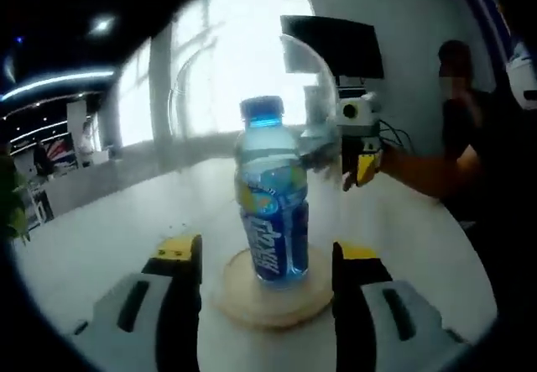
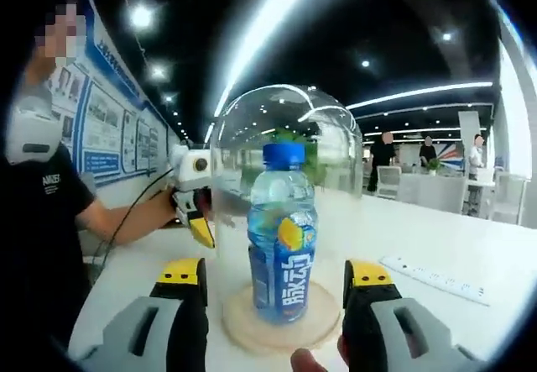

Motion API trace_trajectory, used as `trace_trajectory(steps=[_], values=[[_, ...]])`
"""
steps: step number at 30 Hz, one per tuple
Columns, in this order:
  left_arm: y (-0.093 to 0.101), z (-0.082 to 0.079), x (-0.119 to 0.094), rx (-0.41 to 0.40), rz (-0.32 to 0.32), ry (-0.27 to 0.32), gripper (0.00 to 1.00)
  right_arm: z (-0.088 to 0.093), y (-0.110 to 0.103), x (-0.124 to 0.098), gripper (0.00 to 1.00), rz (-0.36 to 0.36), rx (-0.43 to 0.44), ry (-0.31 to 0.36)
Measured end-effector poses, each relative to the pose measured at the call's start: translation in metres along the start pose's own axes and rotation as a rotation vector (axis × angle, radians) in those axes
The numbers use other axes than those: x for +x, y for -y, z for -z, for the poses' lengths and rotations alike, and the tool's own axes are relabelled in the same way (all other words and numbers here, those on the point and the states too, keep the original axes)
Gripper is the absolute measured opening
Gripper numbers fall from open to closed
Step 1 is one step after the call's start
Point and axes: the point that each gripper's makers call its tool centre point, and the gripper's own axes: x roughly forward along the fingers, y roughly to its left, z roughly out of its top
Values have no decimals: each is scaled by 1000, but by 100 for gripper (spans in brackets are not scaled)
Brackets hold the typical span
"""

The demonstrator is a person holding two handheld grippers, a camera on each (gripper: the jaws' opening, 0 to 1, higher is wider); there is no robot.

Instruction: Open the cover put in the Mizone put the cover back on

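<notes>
Both hand-held gripper jaws flank the domed Mizone bottle (image 2: 283, 229).

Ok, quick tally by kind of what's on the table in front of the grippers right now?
Bottle: 1, blue-capped, upright on the base
Glass dome cover: 1, over the bottle
Round wooden base: 1
White power strip: 1, off to the side
Total: 4

One bottle (image 2: 283, 231), one dome (image 2: 285, 137), one base (image 2: 281, 322)
</notes>
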Motion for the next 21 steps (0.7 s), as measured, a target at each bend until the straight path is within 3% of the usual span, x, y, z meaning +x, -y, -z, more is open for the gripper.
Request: trace_trajectory(steps=[10, 15, 21], values=[[17, -4, -21, -6, -88, 48, 46, -11, -19, -20, 47, 81, -33, 33], [21, -11, -32, -8, -139, 88, 40, -13, -23, -36, 45, 134, -38, 48], [33, -16, -51, -5, -210, 154, 26, -5, -32, -56, 34, 197, -26, 82]])
